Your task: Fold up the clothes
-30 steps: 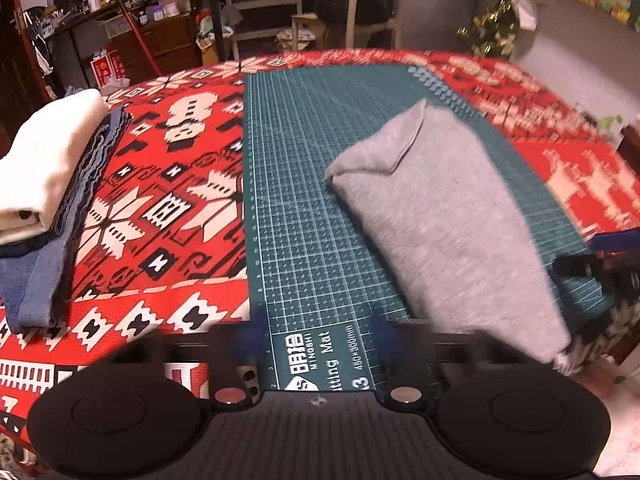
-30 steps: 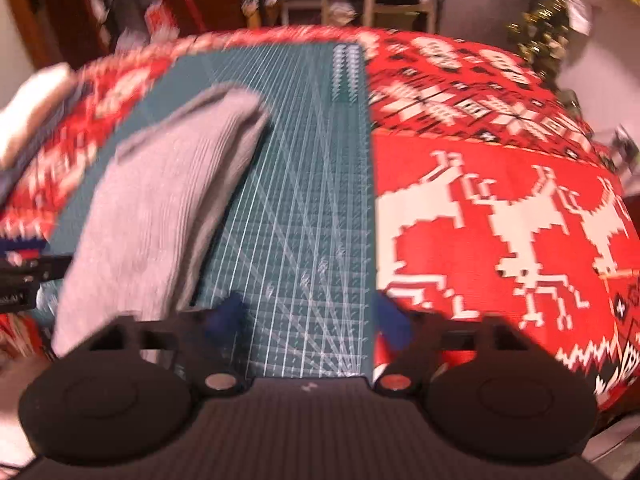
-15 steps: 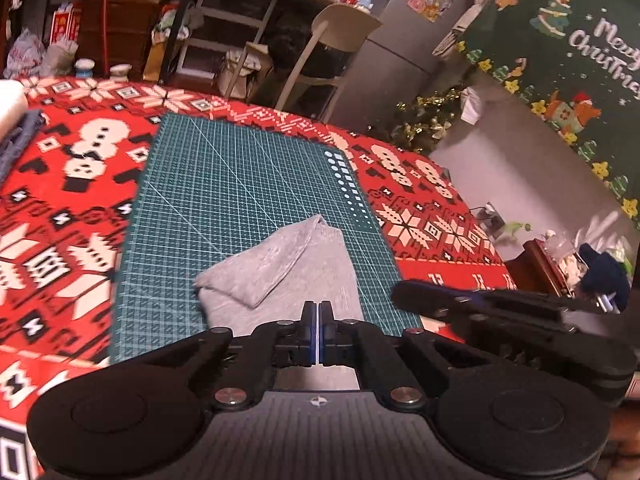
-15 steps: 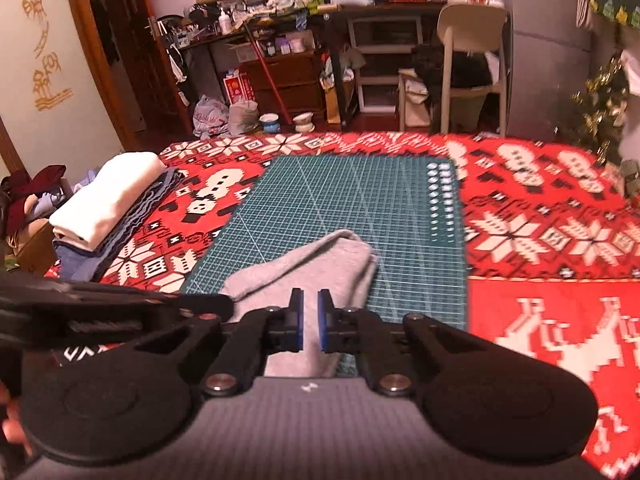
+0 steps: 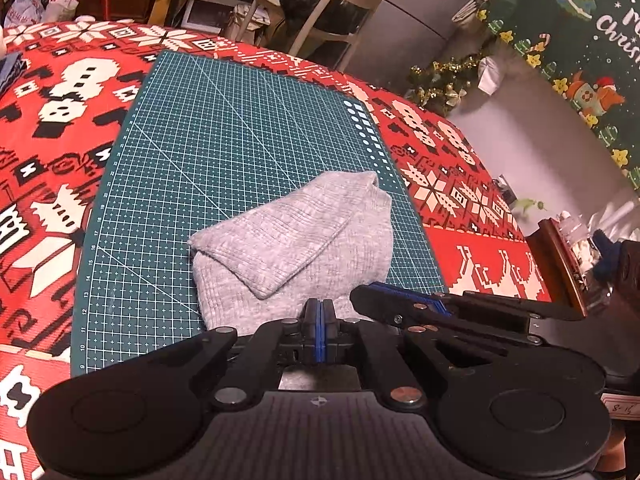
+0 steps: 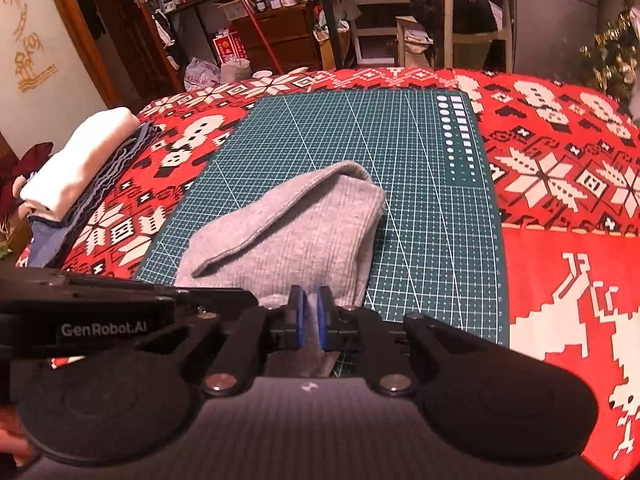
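Observation:
A grey knitted garment [image 5: 296, 240] lies on the green cutting mat [image 5: 208, 136], with a folded flap across its top. Its near end rises into both grippers. My left gripper [image 5: 320, 330] is shut, its blue pads pressed together on the garment's near edge. In the right wrist view the same garment [image 6: 304, 232] runs up to my right gripper [image 6: 310, 320], which is shut with pale grey fabric pinched between its pads. The two grippers sit side by side: the right one [image 5: 440, 312] shows beside the left, and the left one [image 6: 120, 308] crosses the right wrist view.
A stack of folded clothes [image 6: 76, 164], white on top of blue, rests at the table's left edge. A red patterned cloth [image 6: 560, 168] covers the table around the mat. Behind the table stand a chair [image 6: 472, 8] and cluttered shelves. A wooden box [image 5: 560, 256] sits off the right side.
Both grippers were open and low at the mat's near edge. They have since shut on the garment's near end and risen, drawing that end up.

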`<state>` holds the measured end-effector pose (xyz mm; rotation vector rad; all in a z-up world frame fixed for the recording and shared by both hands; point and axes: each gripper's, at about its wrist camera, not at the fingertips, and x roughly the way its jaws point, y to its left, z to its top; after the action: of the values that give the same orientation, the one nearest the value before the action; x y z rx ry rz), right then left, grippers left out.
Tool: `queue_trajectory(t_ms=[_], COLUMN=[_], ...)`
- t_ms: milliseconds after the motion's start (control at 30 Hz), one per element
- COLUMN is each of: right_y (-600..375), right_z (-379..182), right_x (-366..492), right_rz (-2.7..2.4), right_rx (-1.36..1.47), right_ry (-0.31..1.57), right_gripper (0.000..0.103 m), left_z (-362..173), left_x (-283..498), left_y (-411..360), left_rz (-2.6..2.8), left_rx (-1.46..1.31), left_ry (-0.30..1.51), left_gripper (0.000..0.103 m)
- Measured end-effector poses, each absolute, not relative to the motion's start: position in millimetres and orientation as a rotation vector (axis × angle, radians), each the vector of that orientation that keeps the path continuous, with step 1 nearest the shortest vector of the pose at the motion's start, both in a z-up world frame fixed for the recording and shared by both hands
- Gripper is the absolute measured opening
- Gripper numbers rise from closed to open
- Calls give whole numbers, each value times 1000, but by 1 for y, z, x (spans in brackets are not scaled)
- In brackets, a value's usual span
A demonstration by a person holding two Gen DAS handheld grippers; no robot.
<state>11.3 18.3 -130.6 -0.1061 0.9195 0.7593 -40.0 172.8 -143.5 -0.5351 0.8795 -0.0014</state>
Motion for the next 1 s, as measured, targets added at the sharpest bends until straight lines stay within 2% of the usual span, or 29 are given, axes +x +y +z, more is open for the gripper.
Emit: queue_trajectory(t_ms=[67,233,367,400,500,833,1000], right_y=[17,30,39,38,36,7,9], right_z=[-122,-97,-112,-119,-131,-94,-114], right_x=[17,19,32,35,34,17,-6], right_rz=[746,783,736,731,760,765,767], right_rx=[-63,-76,-74,-74,-85,16,-30], right_ry=[954,867,918,933,898,901,966], right_gripper=[7,7,6,3,2,3,3], left_z=[-138,-132,-141,-144,-146,-116,-133], left_x=[-38,-34,-27,-25,-28,-54,-66], left_y=[174,176,179,180,178,177,170], left_rz=[3,-5,5,7,1,-26,-17], left_rx=[-551,-544,-548,-548,-526,-542,-541], left_ry=[884,857,868,871,857,846,879], left_gripper=[1,0,1,2,3,0,1])
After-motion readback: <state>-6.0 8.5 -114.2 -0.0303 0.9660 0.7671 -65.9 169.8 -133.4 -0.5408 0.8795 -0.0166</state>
